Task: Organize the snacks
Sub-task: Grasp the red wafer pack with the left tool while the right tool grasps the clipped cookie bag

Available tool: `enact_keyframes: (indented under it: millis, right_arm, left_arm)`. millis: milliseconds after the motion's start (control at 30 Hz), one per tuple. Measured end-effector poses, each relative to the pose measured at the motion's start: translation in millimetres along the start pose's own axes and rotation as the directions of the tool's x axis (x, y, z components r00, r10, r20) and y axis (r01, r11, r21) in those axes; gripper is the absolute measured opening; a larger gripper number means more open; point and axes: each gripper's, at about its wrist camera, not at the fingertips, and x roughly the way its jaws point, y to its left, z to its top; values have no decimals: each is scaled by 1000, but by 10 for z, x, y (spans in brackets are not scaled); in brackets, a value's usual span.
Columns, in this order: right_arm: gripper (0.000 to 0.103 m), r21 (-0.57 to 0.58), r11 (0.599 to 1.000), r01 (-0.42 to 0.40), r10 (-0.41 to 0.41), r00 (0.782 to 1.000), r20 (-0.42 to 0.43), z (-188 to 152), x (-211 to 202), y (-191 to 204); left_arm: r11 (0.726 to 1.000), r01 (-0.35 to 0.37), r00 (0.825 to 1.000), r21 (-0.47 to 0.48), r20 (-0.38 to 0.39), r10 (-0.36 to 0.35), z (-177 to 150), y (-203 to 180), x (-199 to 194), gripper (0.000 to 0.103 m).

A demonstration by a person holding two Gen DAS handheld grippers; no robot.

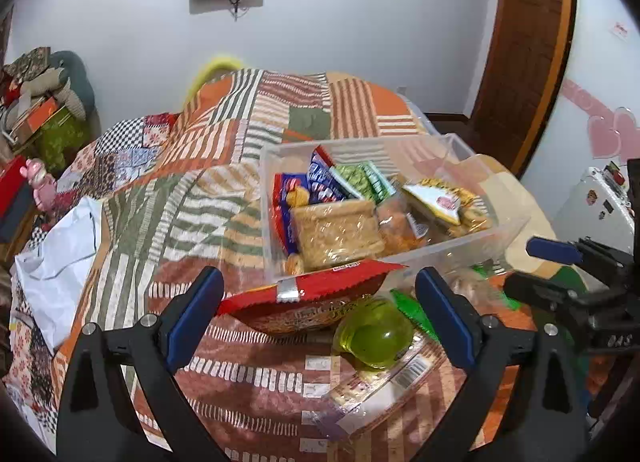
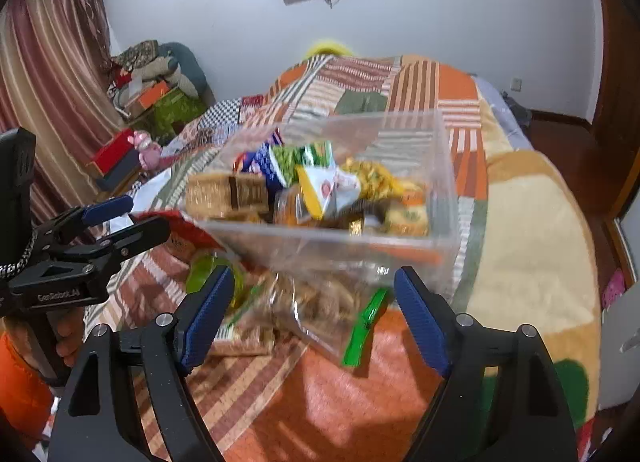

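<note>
A clear plastic bin (image 1: 508, 228) sits on the patchwork bed, holding several snack packs; it also shows in the right wrist view (image 2: 444, 166). In front of it lie a red snack bag (image 1: 320, 294), a green jelly cup (image 1: 376, 332) on a flat cracker pack (image 1: 380, 386), and a clear bag with a green strip (image 2: 320, 306). My left gripper (image 1: 320, 294) is open, its fingers either side of the red bag and jelly cup. My right gripper (image 2: 314, 294) is open over the clear bag.
The quilted bed (image 1: 224, 190) spreads left and back. A white bag (image 1: 60, 262) lies at its left edge. Boxes and a pink toy (image 1: 40, 186) crowd the left floor. A wooden door (image 1: 528, 42) and a white appliance (image 1: 592, 202) stand on the right.
</note>
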Motion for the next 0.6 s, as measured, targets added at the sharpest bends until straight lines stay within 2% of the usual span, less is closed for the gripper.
enact_keyframes:
  millis: [67,267,400,500,600]
  right_arm:
    - [87,9,1000,-4,4,1000,-22,-51,64,3]
    - [87,0,1000,-9,9,996,-87,-150,282,73]
    - [87,4,1000,-3,3,993,-114,-157,409,93]
    - [92,25,1000,-4,7,993,-115,-136,458,81]
    - [94,25,1000,11,-8,992,-125,-129,502,84]
  left_arm:
    - [1000,-16,1000,-7,-3,16,-35,-3,50,98]
    - [999,-46,999,2,-5,46,-90,-25,152,98]
    - [998,-62,998,-25,-28,61,-175,58,231,98]
    - [998,-50,997,-46,-66,47,-273,143,305,98]
    - [994,-36,997,-106,-77,28,-370,278,324,98]
